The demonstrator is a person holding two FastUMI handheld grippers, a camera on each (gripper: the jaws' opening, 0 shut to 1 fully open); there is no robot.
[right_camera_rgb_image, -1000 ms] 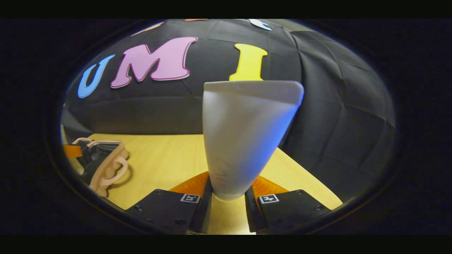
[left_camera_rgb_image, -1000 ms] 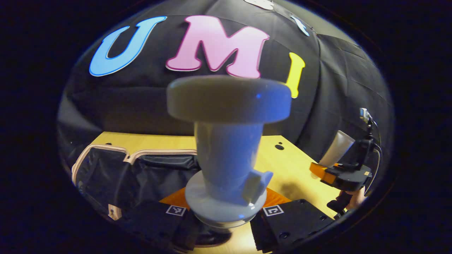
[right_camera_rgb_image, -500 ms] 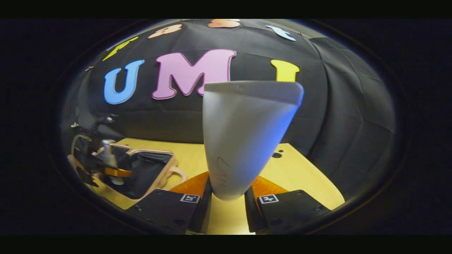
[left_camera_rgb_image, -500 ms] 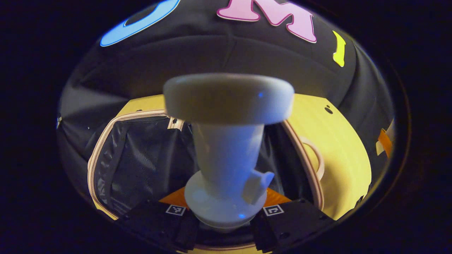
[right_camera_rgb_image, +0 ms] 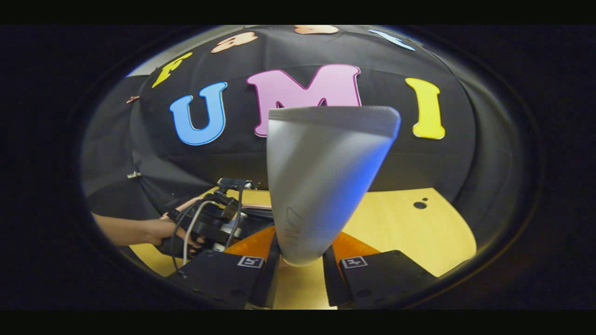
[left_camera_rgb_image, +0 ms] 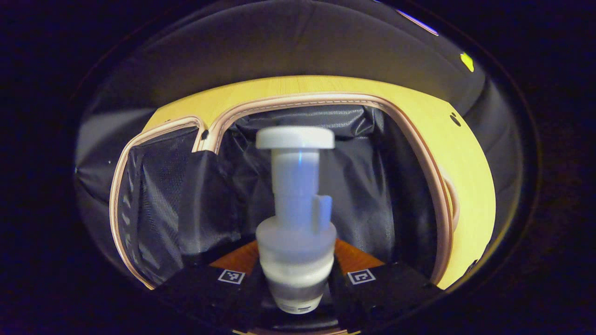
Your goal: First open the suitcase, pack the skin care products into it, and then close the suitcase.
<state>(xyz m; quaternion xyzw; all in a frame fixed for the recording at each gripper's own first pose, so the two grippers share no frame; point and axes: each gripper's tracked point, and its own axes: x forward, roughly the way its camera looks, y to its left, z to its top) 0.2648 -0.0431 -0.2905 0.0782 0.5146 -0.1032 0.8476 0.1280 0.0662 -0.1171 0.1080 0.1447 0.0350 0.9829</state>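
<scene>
Staged recording booth rather than a lived-in room. Walled in by black cloth (right_camera_rgb_image: 442, 153) hung in folds behind a pale wooden table (right_camera_rgb_image: 409, 232) with small drilled holes. Lit dimly from above, with a cabled handheld rig (right_camera_rgb_image: 209, 218) gripped by a hand (right_camera_rgb_image: 160, 230).

You work at a pale yellow wooden table (right_camera_rgb_image: 419, 232) that fills the lower right of the right gripper view, with a small dark hole (right_camera_rgb_image: 420, 204) near its far right edge. Behind it, black cloth (right_camera_rgb_image: 465, 153) hangs in soft folds across the upper frame. The light around you is dim, brightest on the tabletop.
</scene>
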